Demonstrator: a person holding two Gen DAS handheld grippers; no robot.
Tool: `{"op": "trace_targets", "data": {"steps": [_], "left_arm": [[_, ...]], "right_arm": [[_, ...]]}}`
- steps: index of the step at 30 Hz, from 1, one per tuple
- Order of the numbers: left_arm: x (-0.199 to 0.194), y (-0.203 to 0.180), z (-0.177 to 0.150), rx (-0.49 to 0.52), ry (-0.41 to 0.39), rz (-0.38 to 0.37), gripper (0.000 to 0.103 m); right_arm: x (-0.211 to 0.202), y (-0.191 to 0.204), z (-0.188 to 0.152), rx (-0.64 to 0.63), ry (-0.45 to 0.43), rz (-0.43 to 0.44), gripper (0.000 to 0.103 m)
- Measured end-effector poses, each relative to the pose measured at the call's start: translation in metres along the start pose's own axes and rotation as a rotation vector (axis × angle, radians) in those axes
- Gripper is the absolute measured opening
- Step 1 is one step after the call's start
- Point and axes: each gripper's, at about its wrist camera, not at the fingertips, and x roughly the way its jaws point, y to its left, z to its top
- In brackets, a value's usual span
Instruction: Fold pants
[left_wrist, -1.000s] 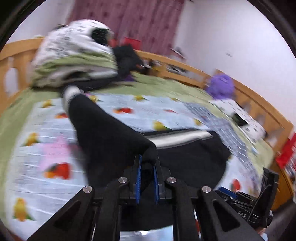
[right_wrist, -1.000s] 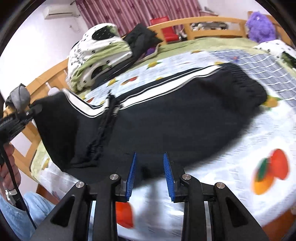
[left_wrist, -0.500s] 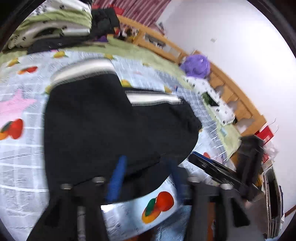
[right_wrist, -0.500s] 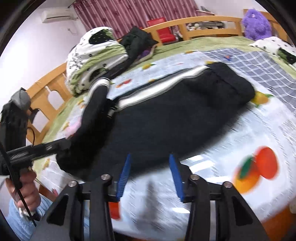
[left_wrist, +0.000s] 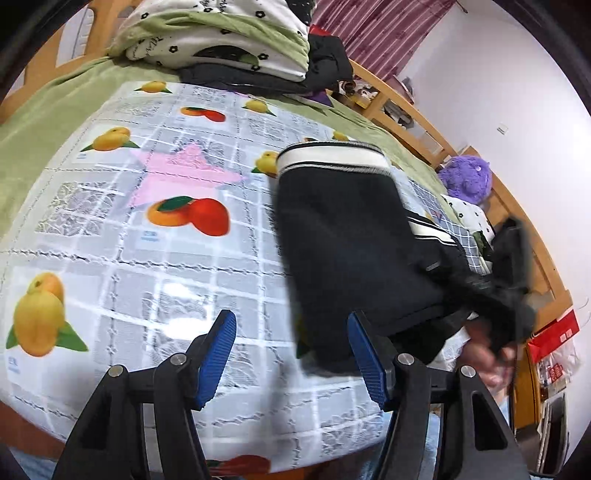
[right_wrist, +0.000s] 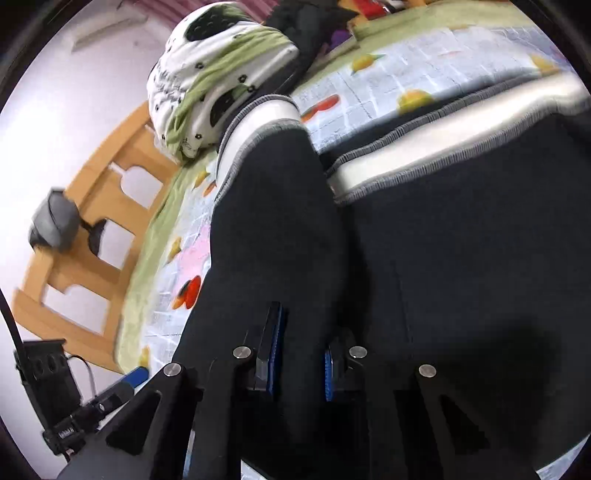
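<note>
On the bed (left_wrist: 110, 258), pants (left_wrist: 343, 236) lie lengthwise away.

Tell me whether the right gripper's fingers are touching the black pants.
Touching. The right wrist view shows the right gripper closing, its blue-padded fingers pressed against a fold of the black pants between them.

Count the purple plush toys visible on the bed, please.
1: a purple plush toy at the bed's far right side, beside the wooden rail. Others may hide behind the bedding pile.
</note>
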Motion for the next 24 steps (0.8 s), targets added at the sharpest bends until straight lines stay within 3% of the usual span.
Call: {"op": "trace_targets", "data": {"steps": [3,8,12,16,18,20,22,24], "left_arm": [[0.006,-0.006,0.004,0.002,0.001,-0.008,0.060],[0.026,-0.038,0.007,0.049,0.022,-0.024,0.060],[0.043,-0.076,0.008,0.099,0.031,-0.052,0.060],[0.060,-0.111,0.009,0.129,0.047,-0.102,0.060],[0.072,-0.132,0.007,0.145,0.060,-0.125,0.060],[0.082,-0.146,0.004,0.159,0.069,-0.130,0.060],[0.093,-0.160,0.000,0.174,0.088,-0.123,0.060],[0.098,-0.174,-0.005,0.191,0.093,-0.126,0.060]], "right_arm": [[-0.042,0.015,0.025,-0.103,-0.104,-0.041,0.016],[-0.097,0.002,0.062,-0.186,-0.159,-0.127,0.015],[-0.148,-0.038,0.070,-0.208,-0.239,-0.200,0.015],[-0.185,-0.109,0.076,-0.129,-0.291,-0.281,0.015],[-0.182,-0.152,0.073,-0.079,-0.267,-0.363,0.016],[-0.163,-0.194,0.063,-0.013,-0.186,-0.466,0.016],[-0.147,-0.218,0.048,-0.007,-0.113,-0.484,0.019],[-0.163,-0.219,0.036,-0.018,-0.154,-0.472,0.024]]}}
